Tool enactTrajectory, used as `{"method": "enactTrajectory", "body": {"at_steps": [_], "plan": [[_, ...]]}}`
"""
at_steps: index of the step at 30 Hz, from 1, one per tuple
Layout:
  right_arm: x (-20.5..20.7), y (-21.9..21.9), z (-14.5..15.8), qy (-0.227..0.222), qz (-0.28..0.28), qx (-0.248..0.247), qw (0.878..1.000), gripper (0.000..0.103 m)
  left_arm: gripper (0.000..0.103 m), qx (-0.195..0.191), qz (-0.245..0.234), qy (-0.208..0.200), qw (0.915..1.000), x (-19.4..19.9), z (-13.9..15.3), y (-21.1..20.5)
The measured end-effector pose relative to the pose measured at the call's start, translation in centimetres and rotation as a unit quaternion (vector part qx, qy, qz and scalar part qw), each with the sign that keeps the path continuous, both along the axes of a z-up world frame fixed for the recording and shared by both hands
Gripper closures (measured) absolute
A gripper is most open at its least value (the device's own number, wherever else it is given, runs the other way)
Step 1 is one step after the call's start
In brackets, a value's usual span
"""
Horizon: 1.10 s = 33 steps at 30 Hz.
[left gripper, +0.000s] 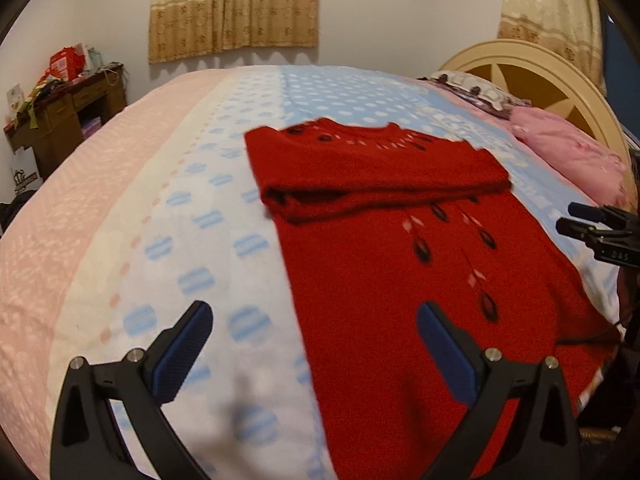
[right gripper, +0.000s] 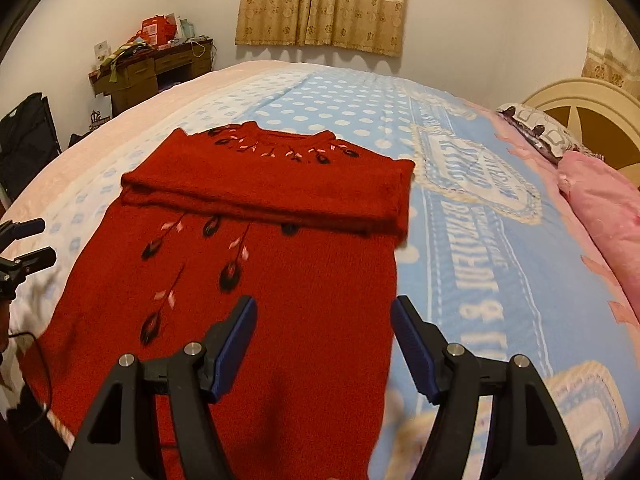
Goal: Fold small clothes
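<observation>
Red sweater flat on bed, sleeves folded across chest. Left gripper and right gripper spread, empty, above lower body. Next, probably: seizing hem corners, folding upward.

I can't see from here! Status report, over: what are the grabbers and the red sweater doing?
Left gripper open, empty. Right gripper open, empty. Red sweater flat on bed, sleeves folded across chest. Nothing in the way.
</observation>
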State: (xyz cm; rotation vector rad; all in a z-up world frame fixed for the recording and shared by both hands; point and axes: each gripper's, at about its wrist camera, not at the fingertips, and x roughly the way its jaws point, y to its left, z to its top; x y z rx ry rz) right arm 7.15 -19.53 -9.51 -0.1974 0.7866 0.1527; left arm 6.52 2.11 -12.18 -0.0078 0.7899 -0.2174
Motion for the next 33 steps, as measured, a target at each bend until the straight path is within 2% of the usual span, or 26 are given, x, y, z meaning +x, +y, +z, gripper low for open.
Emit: {"method": "enactTrajectory", "body": {"at_steps": [5, 10, 13, 15, 20, 24, 27, 30, 33], "plan": [[-2.6, -0.4, 0.0, -0.005, -0.003, -0.008, 1.0, 0.033, 0.0, -0.004, -0.022, 0.013, 0.9997, -1.9, -0.7, -1.3], [-4.4, -0.9, 0.4, -0.007, -0.003, -0.022, 1.0, 0.033, 0.0, -0.017, -0.015, 0.02, 0.9995, -2.9, -1.0, -0.9], [-5.5, -2.1, 1.9, -0.018, -0.011, -0.02, 1.0, 0.033, 0.0, -0.024, 0.008, 0.006, 0.9997, -3.5, 0.4, 0.9], [-6.7, -4.2, 3.7, -0.035, -0.031, -0.01, 0.999, 0.033, 0.0, -0.029, 0.042, -0.015, 0.9986, -3.7, 2.0, 3.1], [-9.8, -9.6, 8.3, -0.083, -0.096, -0.015, 0.992, 0.033, 0.0, -0.022, 0.134, -0.071, 0.9882, -5.0, 5.9, 9.0], [-12.1, -12.8, 10.4, -0.092, -0.134, -0.015, 0.987, 0.033, 0.0, -0.026, 0.166, -0.086, 0.982, -5.8, 7.1, 11.5], [-12.5, -12.4, 9.3, -0.077, -0.129, -0.001, 0.989, 0.033, 0.0, -0.029, 0.149, -0.071, 0.9858, -5.9, 6.1, 10.4], [-11.7, -9.8, 5.8, -0.039, -0.096, -0.004, 0.995, 0.033, 0.0, -0.029, 0.103, -0.039, 0.9935, -5.7, 3.6, 7.2], [-10.8, -7.0, 2.3, -0.003, -0.061, 0.008, 0.998, 0.033, 0.0, -0.037, 0.064, -0.002, 0.9973, -5.7, 1.0, 3.8]]}}
